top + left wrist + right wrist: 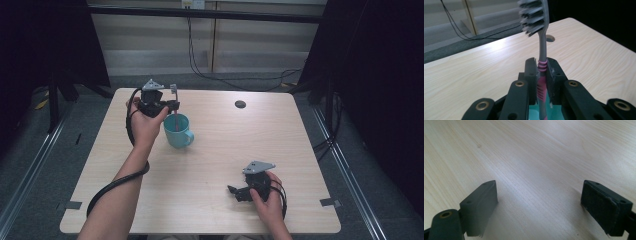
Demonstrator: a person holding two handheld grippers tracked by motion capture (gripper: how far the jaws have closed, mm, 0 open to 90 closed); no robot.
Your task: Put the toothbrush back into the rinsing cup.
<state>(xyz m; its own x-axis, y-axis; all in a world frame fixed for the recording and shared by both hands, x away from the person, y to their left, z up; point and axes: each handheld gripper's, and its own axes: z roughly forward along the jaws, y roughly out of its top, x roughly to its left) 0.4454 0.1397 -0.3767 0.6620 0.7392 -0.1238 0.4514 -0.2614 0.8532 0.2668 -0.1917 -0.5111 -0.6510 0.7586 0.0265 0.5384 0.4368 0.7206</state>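
Left gripper over teal cup near table's left far side — jaws pinching toothbrush on pink-ribbed handle, bristles up, lower end inside cup.

Risks, as I judge:
- release too high – toothbrush drops, bounces out or tips light cup
- handle catches rim, cup slides or topples
- gripper knocks cup on withdrawal

Right gripper low over bare table, jaws spread, empty — too far to steady cup.

Honestly, there's no readable writing anywhere here. The toothbrush has no brand I can make out, the cup is plain teal, and the surface is bare wood grain. There's a small plate up on the back wall, but it's too tiny to read.
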